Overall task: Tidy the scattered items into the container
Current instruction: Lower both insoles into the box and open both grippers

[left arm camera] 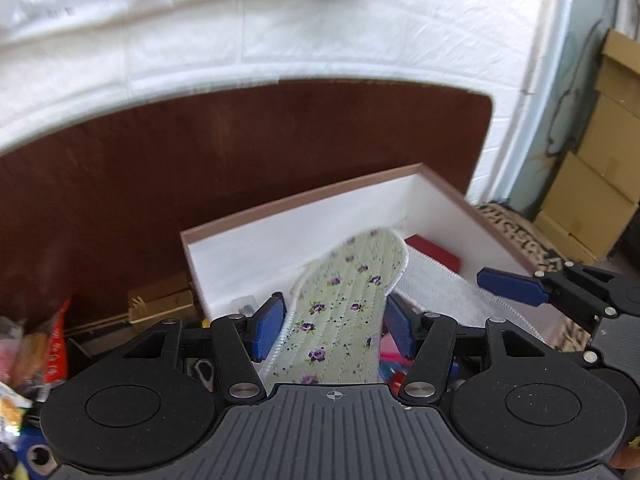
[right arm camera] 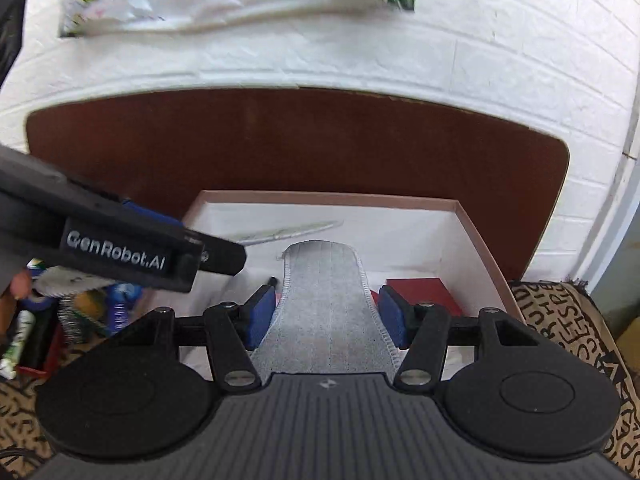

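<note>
My left gripper is shut on a green floral insole, its blue pads pressing on both edges. The insole's toe reaches over the open white box with a pink rim. My right gripper is shut on a grey insole, which also points into the box. A red case lies inside at the right. In the right wrist view the left gripper's body crosses from the left, and the green insole shows edge-on. In the left wrist view a blue finger of the right gripper and the grey insole show at the right.
A dark brown board leans on the white brick wall behind the box. Left of the box lie several loose items: snack packets, a gold box, tubes and bottles. A patterned cloth covers the surface; cardboard boxes stand far right.
</note>
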### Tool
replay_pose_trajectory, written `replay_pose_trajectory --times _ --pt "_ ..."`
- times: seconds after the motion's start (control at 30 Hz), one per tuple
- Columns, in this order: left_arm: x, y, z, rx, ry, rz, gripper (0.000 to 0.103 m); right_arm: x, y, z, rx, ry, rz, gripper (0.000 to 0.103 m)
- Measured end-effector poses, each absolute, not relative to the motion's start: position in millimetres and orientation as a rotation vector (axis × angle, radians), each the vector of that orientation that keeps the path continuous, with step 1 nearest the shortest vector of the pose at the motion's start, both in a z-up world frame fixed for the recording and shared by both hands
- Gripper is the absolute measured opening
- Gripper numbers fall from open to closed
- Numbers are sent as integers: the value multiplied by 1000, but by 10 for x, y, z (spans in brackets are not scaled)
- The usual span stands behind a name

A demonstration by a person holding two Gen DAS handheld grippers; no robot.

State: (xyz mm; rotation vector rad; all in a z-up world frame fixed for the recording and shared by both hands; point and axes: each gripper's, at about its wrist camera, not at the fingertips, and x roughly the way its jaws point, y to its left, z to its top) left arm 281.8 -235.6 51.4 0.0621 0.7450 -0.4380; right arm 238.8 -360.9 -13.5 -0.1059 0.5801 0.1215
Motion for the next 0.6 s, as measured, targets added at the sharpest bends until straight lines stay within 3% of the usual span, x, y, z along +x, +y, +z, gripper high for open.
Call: replay_pose_trajectory --times 0.07,0.1,0.13,0.17,0.3,0.43,0.6 --pt "2932 -2417 379 60 766 -431 59 2557 -3616 -243 -102 613 111 63" --pt "2981 -2444 316 61 775 -427 62 2631 -3613 -301 -104 633 112 63" --pt "3029 -2458 254 63 778 -422 73 2705 -3602 -353 -109 653 113 64" --pt "3064 -2468 203 62 777 -419 71 2764 -3586 -397 -120 668 113 66" --pt "3095 -2407 119 43 756 -458 92 2765 -3519 -473 -195 651 106 87" --pt "3017 -2339 139 37 695 -500 97 2697 -3506 -465 -217 639 100 99" --pt "2895 -2352 122 55 675 -525 98 2587 -3448 -475 -241 650 97 102"
